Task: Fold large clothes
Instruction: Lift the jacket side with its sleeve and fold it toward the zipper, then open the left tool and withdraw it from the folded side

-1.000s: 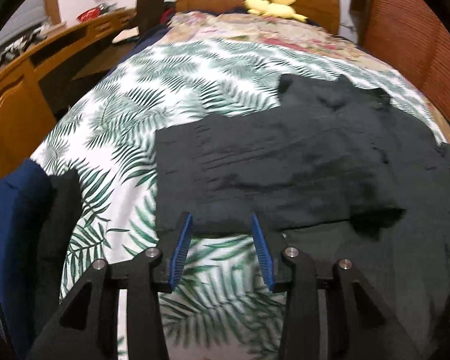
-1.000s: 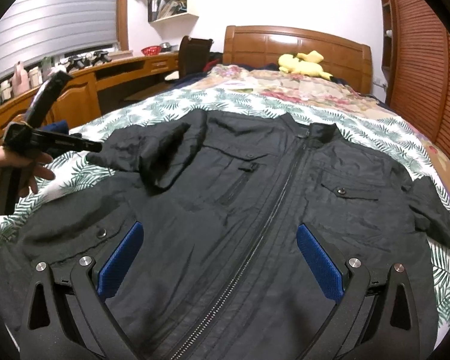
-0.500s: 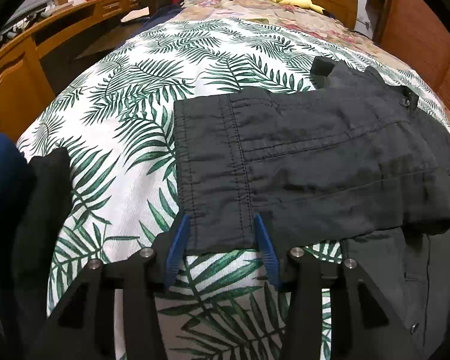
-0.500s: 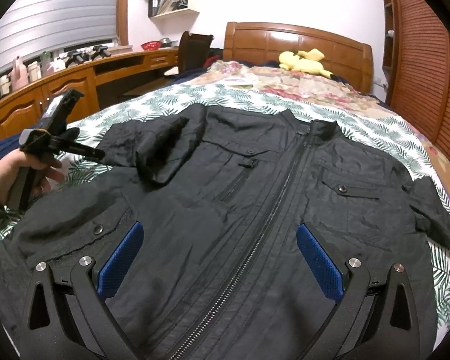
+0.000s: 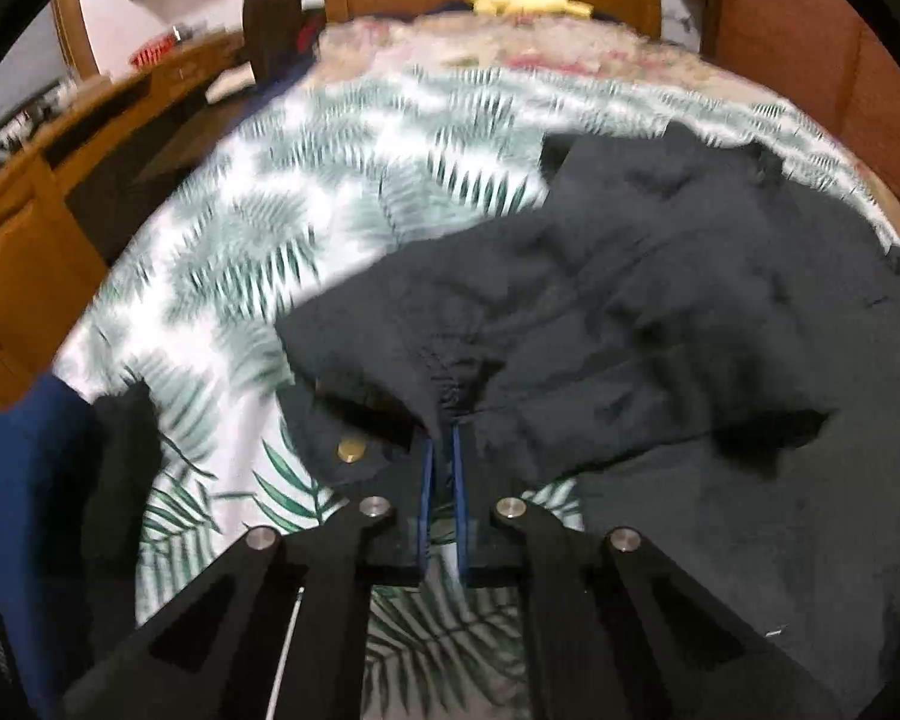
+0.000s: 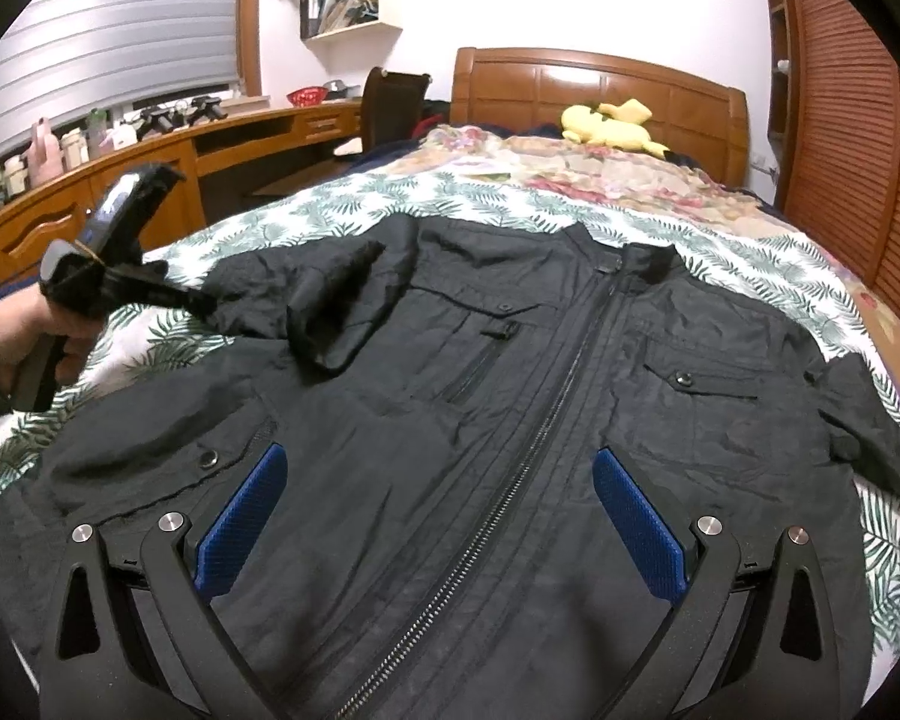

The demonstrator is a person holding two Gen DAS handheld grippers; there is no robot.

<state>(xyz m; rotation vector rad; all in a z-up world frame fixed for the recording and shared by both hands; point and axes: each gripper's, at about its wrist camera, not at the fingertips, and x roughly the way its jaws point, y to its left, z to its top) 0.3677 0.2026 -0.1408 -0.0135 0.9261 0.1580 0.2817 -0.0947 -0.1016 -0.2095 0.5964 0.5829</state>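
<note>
While the left tongs (image 5: 441,456) are pinched tight on the cuff of the sleeve (image 5: 450,360), that bit of black cloth is bunched up between the two blue pads (image 5: 457,498) and lifted a little off the bed (image 5: 306,222). From the right wrist view you can see the same left tongs (image 6: 195,300) off at the left, with a hand (image 6: 12,336) wrapped around the handle and the sleeve (image 6: 306,294) pulled out toward them.

Nearer to the right camera, the right tongs (image 6: 441,522) are wide open. Nothing is between their blue pads (image 6: 243,516). They hang just above the bottom part of the black jacket (image 6: 510,420), with one pad on each side of the zipper (image 6: 510,480).

The jacket lies flat on the bed with its front side up and the zipper closed. Its long way runs from the bottom hem near the right tongs up to the collar (image 6: 630,258), which points toward the wooden headboard (image 6: 600,90). One sleeve (image 6: 870,420) goes off to the right edge of the bed. The other sleeve is folded over the chest, where the left tongs hold it.

A leaf-print sheet (image 6: 342,204) covers the bed under the jacket. Farther back lies a flowery blanket (image 6: 570,168), and a yellow plush toy (image 6: 612,126) sits by the headboard. A long wooden desk (image 6: 150,174) runs along the left wall, with small bottles on it. I cannot tell what is in them.
</note>
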